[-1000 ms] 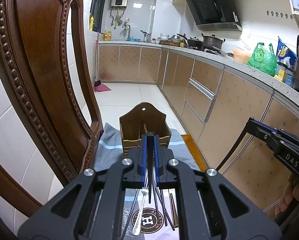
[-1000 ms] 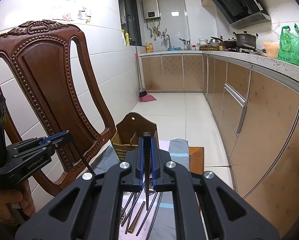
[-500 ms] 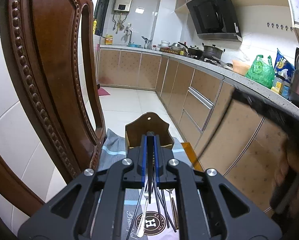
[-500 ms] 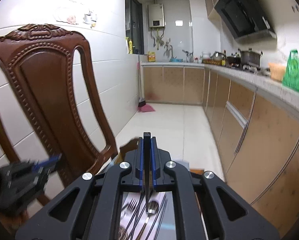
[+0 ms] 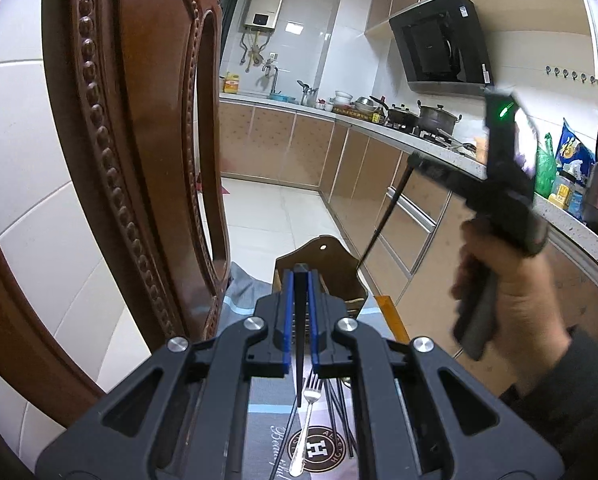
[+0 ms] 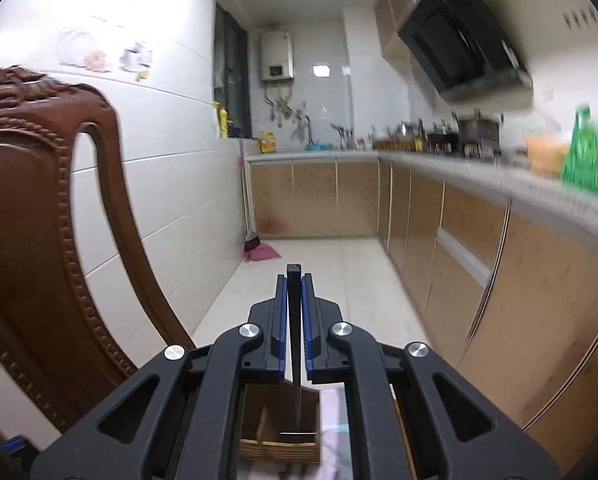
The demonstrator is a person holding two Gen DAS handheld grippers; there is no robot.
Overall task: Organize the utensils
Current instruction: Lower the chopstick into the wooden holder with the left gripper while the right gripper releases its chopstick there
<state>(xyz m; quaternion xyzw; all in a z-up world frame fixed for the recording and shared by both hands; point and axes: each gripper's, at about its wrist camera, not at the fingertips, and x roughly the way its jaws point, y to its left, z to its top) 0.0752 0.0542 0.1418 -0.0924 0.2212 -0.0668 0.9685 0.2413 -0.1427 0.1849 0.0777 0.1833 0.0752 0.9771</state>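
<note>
left gripper (image 5: 300,276) pinches a black chopstick (image 5: 299,344), low centre of the left view, just in front of the wooden holder (image 5: 339,256). right gripper (image 5: 413,158), raised at right of that view, also clamps a chopstick (image 5: 383,216) slanting toward the holder. fork (image 5: 305,420) and more chopsticks (image 5: 341,412) lie on the cloth (image 5: 243,292) at bottom centre.

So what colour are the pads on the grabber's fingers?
Blue pads, on black fingers; clearest in the left wrist view.

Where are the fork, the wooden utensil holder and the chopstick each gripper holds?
fork (image 5: 305,420), left wrist view, its handle.
wooden utensil holder (image 5: 341,258), left wrist view, its back panel.
chopstick (image 5: 383,222), left wrist view, mid-shaft, right gripper's.
</note>
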